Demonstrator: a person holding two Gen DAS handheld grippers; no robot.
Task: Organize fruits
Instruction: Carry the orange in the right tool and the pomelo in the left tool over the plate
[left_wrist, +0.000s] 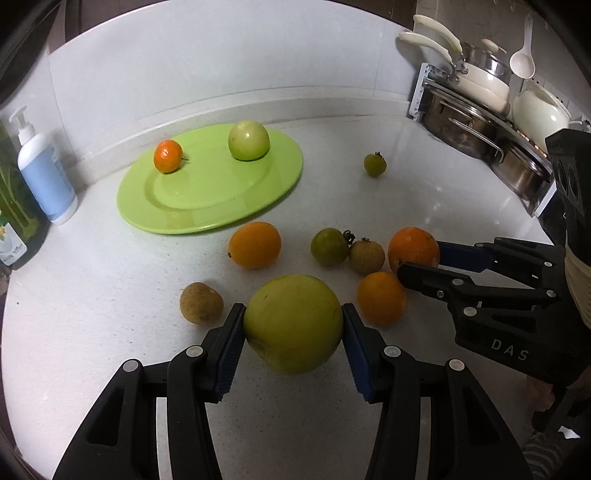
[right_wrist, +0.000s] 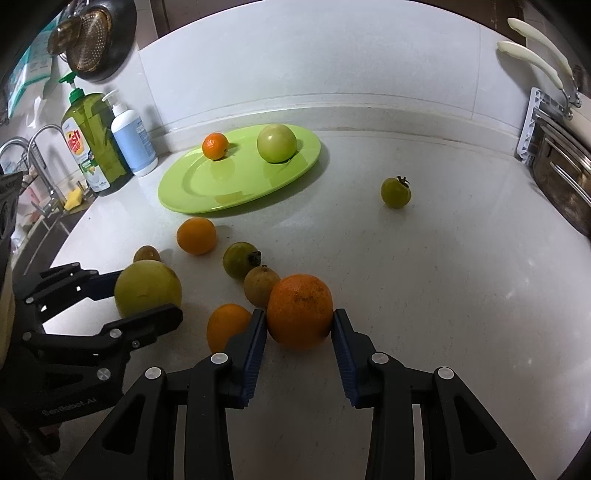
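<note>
My left gripper (left_wrist: 293, 321) is shut on a large yellow-green fruit (left_wrist: 293, 323), also seen in the right wrist view (right_wrist: 147, 288). My right gripper (right_wrist: 299, 317) is shut on a big orange (right_wrist: 300, 310), which also shows in the left wrist view (left_wrist: 413, 247). A green plate (left_wrist: 207, 206) at the back holds a small tangerine (left_wrist: 168, 156) and a pale green apple (left_wrist: 248, 140). Loose on the counter lie two oranges (left_wrist: 255, 244) (left_wrist: 381, 297), two green tomatoes (left_wrist: 329, 246) (left_wrist: 375, 164) and two brown fruits (left_wrist: 201, 302) (left_wrist: 366, 256).
A white-blue pump bottle (left_wrist: 46, 173) and a green dish-soap bottle (right_wrist: 92, 144) stand left of the plate. A rack with steel pots and white pans (left_wrist: 480, 110) is at the back right. A tap and sink (right_wrist: 40, 177) lie at the far left.
</note>
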